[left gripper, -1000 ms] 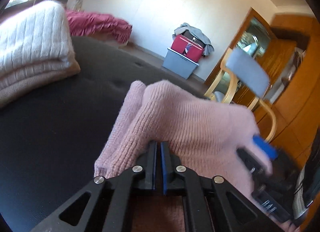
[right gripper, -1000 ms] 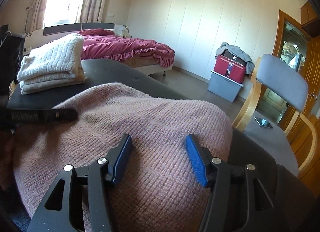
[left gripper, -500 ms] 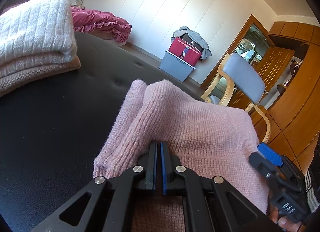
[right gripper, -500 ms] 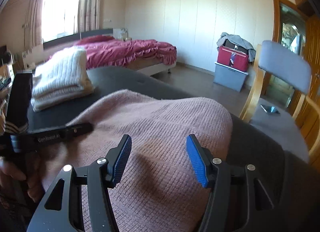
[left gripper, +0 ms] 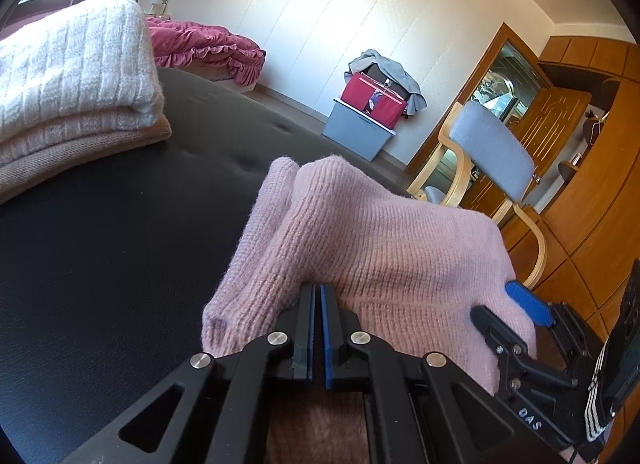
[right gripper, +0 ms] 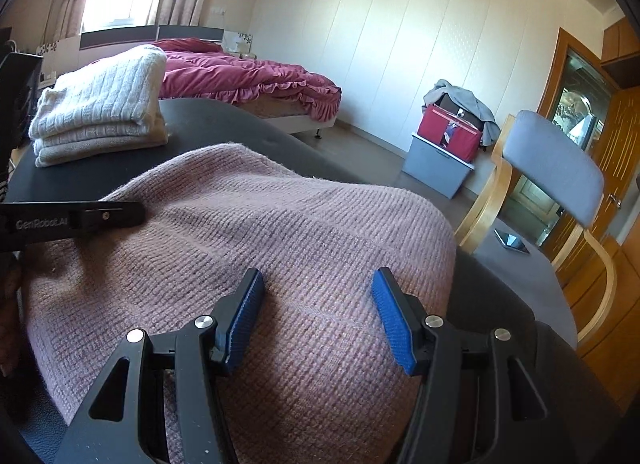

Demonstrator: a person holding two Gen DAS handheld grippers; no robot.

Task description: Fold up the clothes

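- A sunlit bedroom: a bed point(right gripper: 248, 76) with a crimson ruffled cover by the window, a red bag on a grey storage box point(right gripper: 438, 164) against the pale wall, and a grey-cushioned wooden chair point(right gripper: 552, 168) near a wooden door.
- The work goes on atop a black padded surface point(left gripper: 100, 248) that carries everything.
- At its far left corner sits a stack of folded knitwear point(right gripper: 100, 120), white ribbed on top, beige beneath; that part of the job looks finished.
- The pink sweater point(right gripper: 280, 248) lies at the near edge, already doubled into a thick bundle, its rounded fold toward the far side.
- The left gripper point(left gripper: 316, 328) has its tongs pressed together on a pinch of the pink knit at the bundle's left side.
- The right gripper point(right gripper: 316, 316) holds its tongs apart above the sweater's near right part, blue pads point(right gripper: 390, 324) clear of the cloth, grasping nothing.
- Judging by this, the sweater is mid-fold: a final fold or smoothing probably remains, then a move onto the stack.
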